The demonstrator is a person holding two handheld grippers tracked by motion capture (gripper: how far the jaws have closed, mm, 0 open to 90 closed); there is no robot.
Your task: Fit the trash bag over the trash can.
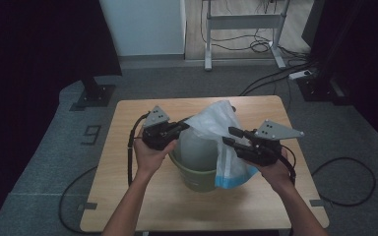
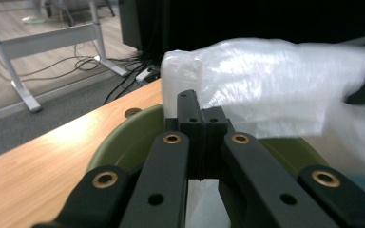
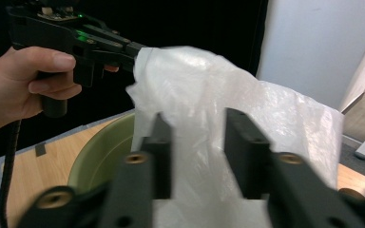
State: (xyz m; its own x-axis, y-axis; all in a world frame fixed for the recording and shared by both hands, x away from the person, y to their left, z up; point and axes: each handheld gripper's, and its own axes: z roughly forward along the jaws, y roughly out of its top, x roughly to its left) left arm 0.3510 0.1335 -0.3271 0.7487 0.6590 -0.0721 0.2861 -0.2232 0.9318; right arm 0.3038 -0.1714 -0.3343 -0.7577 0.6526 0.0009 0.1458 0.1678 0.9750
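An olive-green bucket [image 1: 197, 178] stands at the middle of the wooden table [image 1: 128, 196]. A white translucent plastic bag [image 1: 215, 127] with a blue strip at its lower end hangs over the bucket and down its right side. My left gripper [image 1: 182, 127] is shut on the bag's upper left edge; in the left gripper view its jaws [image 2: 201, 121] meet on the plastic [image 2: 266, 80] above the bucket's rim [image 2: 123, 137]. My right gripper [image 1: 229, 136] is open at the bag's right side, and the bag [image 3: 204, 95] lies between and beyond its spread jaws [image 3: 197, 147]. The right gripper view also holds the left gripper [image 3: 123, 50].
The table's far edge lies just beyond the bucket. On the floor behind are a white desk frame [image 1: 241, 22], loose cables, a power strip [image 1: 300, 74] and a black stand base [image 1: 96, 96]. Dark curtains hang left and right.
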